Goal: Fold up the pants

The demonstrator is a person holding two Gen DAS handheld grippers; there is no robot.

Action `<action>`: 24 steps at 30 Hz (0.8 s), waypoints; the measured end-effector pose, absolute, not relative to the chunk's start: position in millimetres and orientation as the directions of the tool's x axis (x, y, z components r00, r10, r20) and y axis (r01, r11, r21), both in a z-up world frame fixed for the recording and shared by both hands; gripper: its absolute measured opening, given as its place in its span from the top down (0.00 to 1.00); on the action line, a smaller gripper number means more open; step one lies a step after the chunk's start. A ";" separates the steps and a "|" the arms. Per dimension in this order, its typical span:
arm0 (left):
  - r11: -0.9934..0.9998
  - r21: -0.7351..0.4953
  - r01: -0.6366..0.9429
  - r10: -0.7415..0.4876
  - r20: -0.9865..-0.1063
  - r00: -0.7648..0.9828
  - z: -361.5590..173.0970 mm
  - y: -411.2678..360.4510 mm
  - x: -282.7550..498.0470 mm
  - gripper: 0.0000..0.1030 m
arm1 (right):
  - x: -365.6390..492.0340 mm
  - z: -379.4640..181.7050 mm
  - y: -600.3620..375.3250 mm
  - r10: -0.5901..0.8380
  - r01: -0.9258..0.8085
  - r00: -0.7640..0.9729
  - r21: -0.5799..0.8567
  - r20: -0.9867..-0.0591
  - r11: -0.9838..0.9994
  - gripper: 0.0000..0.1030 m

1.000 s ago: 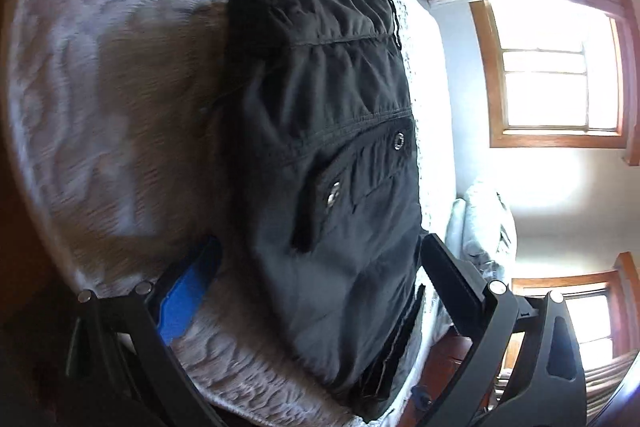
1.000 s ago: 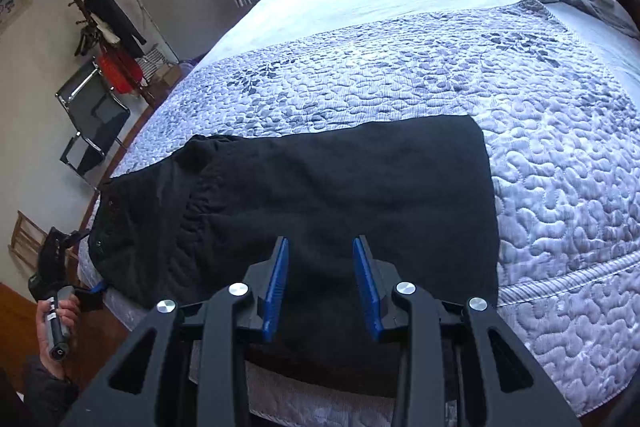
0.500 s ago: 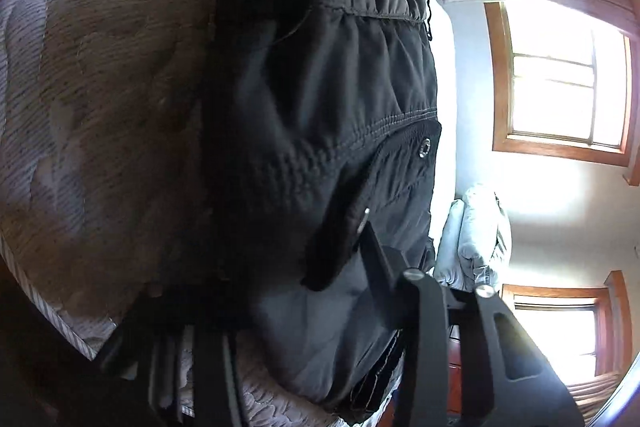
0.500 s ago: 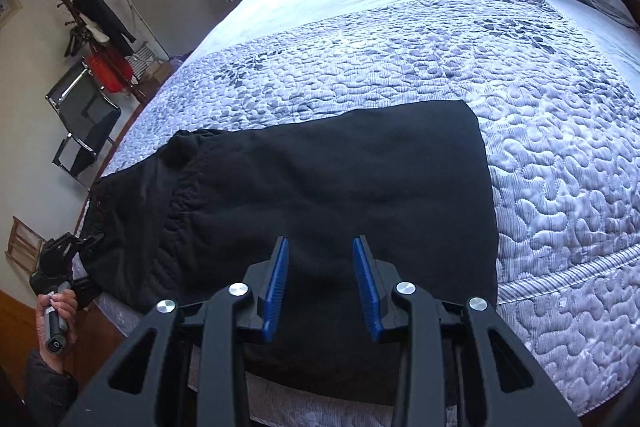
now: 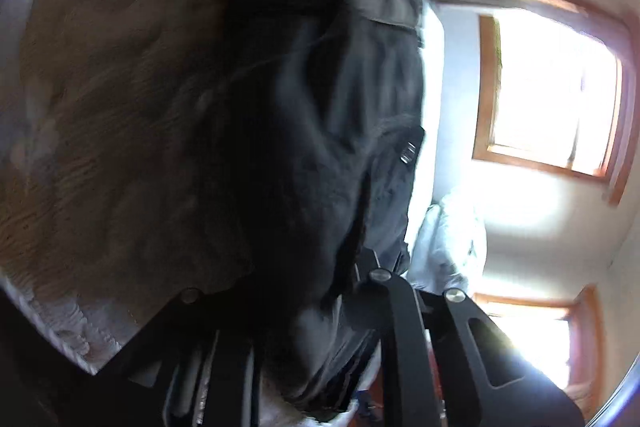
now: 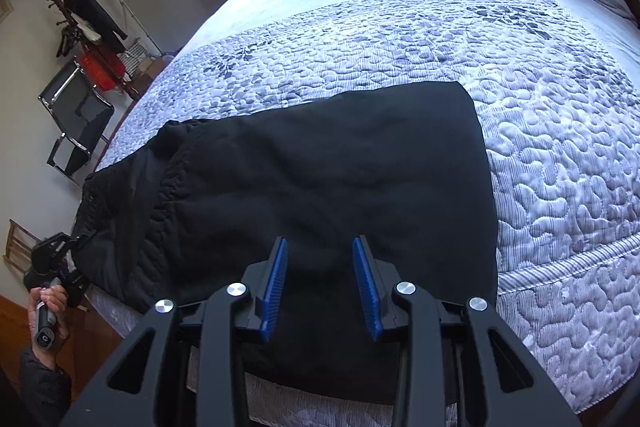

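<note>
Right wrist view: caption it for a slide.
Right gripper poised open over black pants on a quilted bed.

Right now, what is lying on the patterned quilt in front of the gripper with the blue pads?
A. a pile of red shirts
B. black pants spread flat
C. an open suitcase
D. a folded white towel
B: the black pants lie spread flat on the grey patterned quilt, right ahead of the right gripper, whose blue pads stand apart above the cloth.
</note>
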State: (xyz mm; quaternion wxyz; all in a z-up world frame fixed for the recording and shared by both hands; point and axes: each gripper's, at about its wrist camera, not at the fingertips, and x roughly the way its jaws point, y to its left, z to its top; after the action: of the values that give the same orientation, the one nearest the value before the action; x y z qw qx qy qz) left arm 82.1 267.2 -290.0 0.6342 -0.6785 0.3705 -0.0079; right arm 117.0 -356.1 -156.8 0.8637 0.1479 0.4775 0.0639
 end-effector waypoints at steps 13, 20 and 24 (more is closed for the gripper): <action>0.176 -0.877 -0.446 -0.467 -0.473 0.747 -266.6 246.7 91.0 0.91 | 115.7 -158.6 -360.7 0.253 0.032 0.533 0.319 -0.808 0.947 0.65; 0.398 -0.873 -0.283 -0.444 -0.453 0.773 -208.3 212.6 84.2 0.92 | 114.4 -159.1 -366.9 0.256 0.041 0.538 0.328 -0.803 0.944 0.65; 0.497 -0.843 -0.208 -0.445 -0.453 0.772 -177.9 185.7 91.8 0.91 | 112.7 -159.2 -370.0 0.260 0.046 0.544 0.338 -0.798 0.940 0.65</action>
State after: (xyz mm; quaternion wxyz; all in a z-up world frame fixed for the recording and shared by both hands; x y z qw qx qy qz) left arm 91.8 185.7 -177.9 0.8000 -0.4962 0.3290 -0.0742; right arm 112.7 -370.0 -159.2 0.8636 0.1615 0.4736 0.0620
